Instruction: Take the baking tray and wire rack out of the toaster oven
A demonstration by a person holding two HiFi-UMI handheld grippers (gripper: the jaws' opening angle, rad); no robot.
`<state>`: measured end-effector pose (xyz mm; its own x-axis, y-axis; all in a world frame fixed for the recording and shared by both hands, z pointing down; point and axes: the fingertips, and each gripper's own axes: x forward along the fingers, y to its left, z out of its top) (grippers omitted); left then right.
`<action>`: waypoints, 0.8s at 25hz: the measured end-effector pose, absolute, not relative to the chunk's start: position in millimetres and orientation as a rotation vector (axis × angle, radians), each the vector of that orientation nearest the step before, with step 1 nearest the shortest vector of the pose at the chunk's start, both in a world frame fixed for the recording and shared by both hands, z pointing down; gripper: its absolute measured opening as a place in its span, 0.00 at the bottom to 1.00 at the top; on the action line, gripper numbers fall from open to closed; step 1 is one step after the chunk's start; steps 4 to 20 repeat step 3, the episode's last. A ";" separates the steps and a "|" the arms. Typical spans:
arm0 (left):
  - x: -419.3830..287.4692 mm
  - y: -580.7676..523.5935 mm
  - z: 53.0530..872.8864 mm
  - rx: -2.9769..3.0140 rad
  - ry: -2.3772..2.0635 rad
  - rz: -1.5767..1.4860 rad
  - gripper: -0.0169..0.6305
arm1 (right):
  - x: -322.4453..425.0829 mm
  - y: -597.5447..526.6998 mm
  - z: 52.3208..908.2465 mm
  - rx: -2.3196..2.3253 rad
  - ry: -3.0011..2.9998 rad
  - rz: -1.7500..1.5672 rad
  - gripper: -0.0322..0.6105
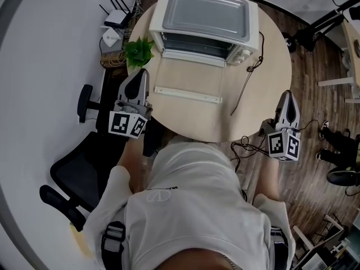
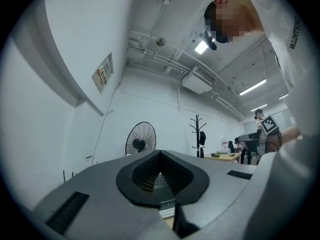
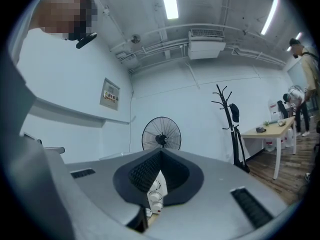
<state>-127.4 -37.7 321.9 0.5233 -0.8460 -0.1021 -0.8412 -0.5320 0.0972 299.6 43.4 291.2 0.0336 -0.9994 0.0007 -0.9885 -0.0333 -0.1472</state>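
**Oven door down, both grippers at the table's rim**

On the far half of a round pale table (image 1: 270, 83), a white toaster oven (image 1: 205, 21), door dropped flat toward the person, handle bar (image 1: 187, 94) nearest. Inside the opening, shelves too dim to tell apart. Small green plant (image 1: 139, 50) just left of the oven; black cord (image 1: 247, 80) trailing from its right side. Left gripper (image 1: 143, 72) at the table's left edge, near the plant, jaws together, empty. Right gripper (image 1: 287, 93) off the right edge, over wood floor (image 1: 315, 55), likewise closed and empty. Black office chair (image 1: 79, 167) at lower left.
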 end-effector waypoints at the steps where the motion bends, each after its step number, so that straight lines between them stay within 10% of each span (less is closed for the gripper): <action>1: -127.0 -37.6 322.4 2.709 -1.498 -0.212 0.03 | 298.9 43.0 290.9 -2.178 2.112 -0.155 0.04; 20: -125.9 -37.5 323.3 2.707 -1.491 -0.210 0.03 | 297.5 42.4 290.3 -2.175 2.121 -0.150 0.04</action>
